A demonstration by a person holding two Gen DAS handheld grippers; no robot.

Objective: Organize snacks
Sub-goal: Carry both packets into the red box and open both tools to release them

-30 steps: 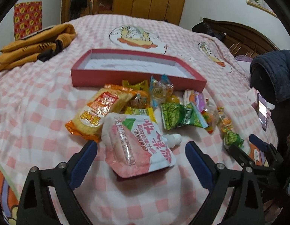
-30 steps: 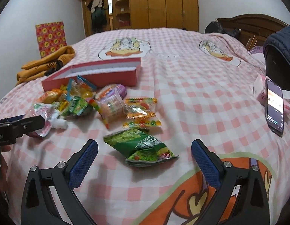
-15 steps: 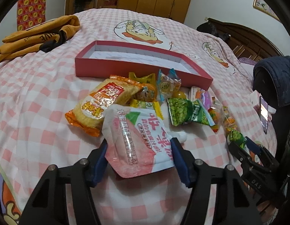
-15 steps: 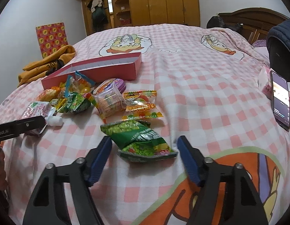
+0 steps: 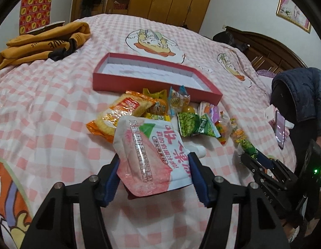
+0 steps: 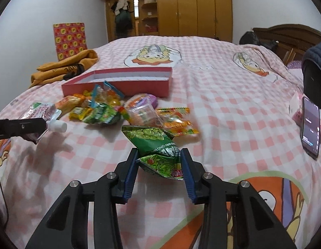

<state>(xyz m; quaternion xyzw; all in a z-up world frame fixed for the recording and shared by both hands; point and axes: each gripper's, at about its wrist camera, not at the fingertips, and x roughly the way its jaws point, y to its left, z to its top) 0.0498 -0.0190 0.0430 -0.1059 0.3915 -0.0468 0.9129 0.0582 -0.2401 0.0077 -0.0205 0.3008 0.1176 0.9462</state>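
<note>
A pink spouted drink pouch (image 5: 152, 153) lies at the near edge of the snack pile, and my left gripper (image 5: 154, 178) is shut on its lower end, lifting it slightly. The pouch (image 6: 39, 112) also shows in the right wrist view with its white cap. My right gripper (image 6: 159, 170) is shut on a crumpled green snack bag (image 6: 156, 147). A shallow red box (image 5: 156, 76) with a white inside sits open beyond the pile, also seen as the red box (image 6: 119, 81). Several small packets (image 5: 181, 112) lie between the box and the grippers.
An orange garment (image 5: 44, 41) lies far left on the pink checked bedspread (image 5: 46, 103). A phone (image 6: 310, 126) rests at the right edge beside a dark jacket (image 5: 301, 95). A wooden headboard (image 6: 285, 35) and wardrobe (image 6: 181, 8) stand behind.
Both grippers went from wide open to shut: the left closed on the pink pouch, the right on the green bag. Both views moved closer and lower toward the pile.
</note>
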